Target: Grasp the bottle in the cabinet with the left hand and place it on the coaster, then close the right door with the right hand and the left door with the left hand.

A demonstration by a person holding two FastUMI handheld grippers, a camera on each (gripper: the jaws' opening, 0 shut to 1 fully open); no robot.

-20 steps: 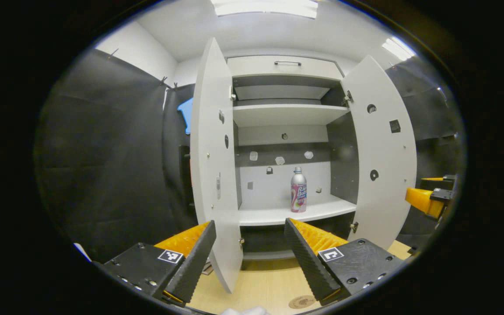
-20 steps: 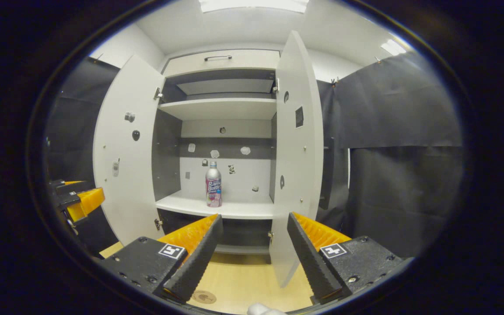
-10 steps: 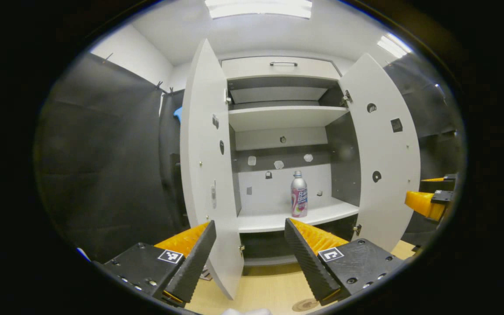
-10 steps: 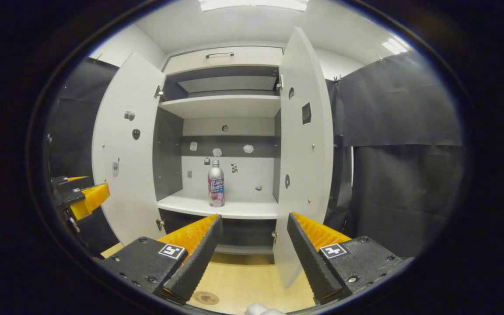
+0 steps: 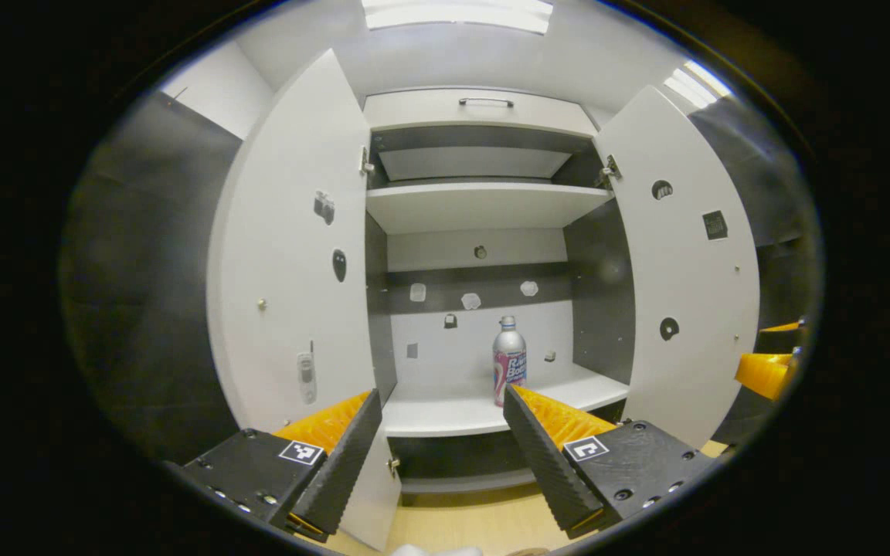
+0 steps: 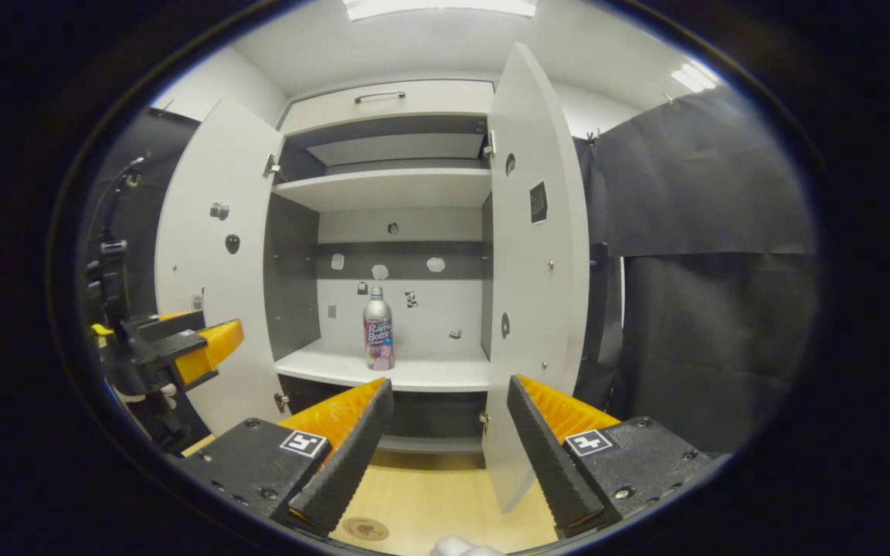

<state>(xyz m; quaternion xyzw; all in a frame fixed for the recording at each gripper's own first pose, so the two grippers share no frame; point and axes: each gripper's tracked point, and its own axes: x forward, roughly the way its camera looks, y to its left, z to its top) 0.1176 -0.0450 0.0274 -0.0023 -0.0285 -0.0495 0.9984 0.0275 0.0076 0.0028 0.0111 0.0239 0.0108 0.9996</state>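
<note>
Left gripper view: the left gripper point(image 5: 439, 448), fingers spread and empty, faced the metal bottle point(image 5: 509, 361) upright on the cabinet's lower shelf point(image 5: 445, 413); likely rigid, slick, best gripped mid-body. Right gripper view: the right gripper point(image 6: 449, 440) waited, fingers apart, coaster point(image 6: 365, 529) on the counter point(image 6: 429, 494) below.

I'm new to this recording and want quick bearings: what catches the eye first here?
A white cabinet with both doors swung wide, and a lone bottle standing upright on its lower shelf. In front, the open orange-and-black right tongs; the left tongs, also open, point toward the bottle.
</note>
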